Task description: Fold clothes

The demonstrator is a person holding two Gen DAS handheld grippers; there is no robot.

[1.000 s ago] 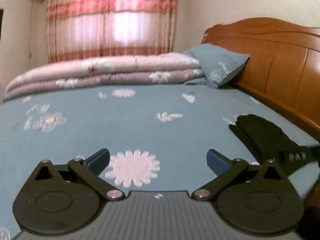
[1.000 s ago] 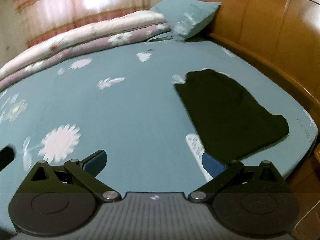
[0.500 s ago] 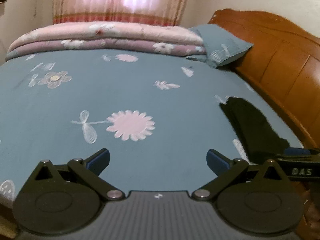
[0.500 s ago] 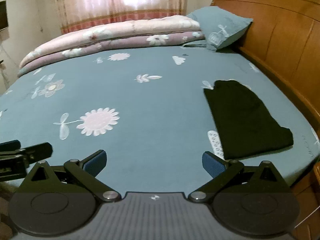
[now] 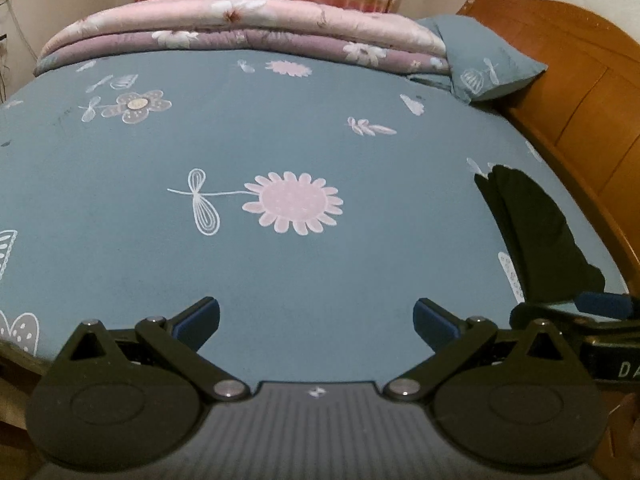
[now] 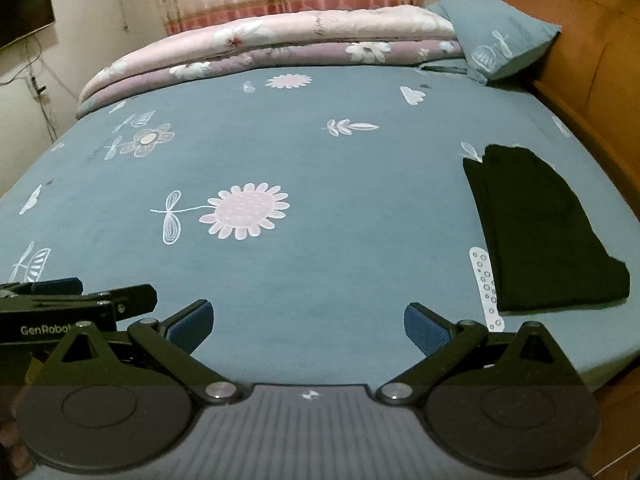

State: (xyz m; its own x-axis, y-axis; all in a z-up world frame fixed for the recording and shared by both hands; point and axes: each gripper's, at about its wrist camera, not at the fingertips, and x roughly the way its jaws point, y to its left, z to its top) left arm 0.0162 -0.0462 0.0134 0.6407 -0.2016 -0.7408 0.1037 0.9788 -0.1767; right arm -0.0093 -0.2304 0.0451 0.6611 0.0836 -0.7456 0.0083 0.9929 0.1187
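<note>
Black garment lies flat on the bed sheet as a compact, roughly rectangular packet with layered edges showing along its left side. It looks folded, and sits on the headboard side of the bed, near the front edge and well apart from the big pink daisy print. Whether the folding is over or another fold is due, I can't tell from this.

Both tongs are wide and empty. Left gripper hangs over the front edge of the sheet, daisy ahead of it, garment off toward the headboard. Right gripper is just beside it, closer to the garment but not touching.

Risks:
- Garment is black on a dim frame, so layers barely show. A pinch could take only the top ply and peel the packet open.
- Packet is close to the front edge. A push or drag toward that edge would likely slide it off the bed.
- Soft mattress and smooth sheet: pressing down to pinch may grab the sheet with the cloth and drag both.
- Grippers sit close together. Swinging both toward the headboard side could knock them into each other.
- Folded quilt and pillow are well apart at the far end of the headboard and pose no risk.
</note>
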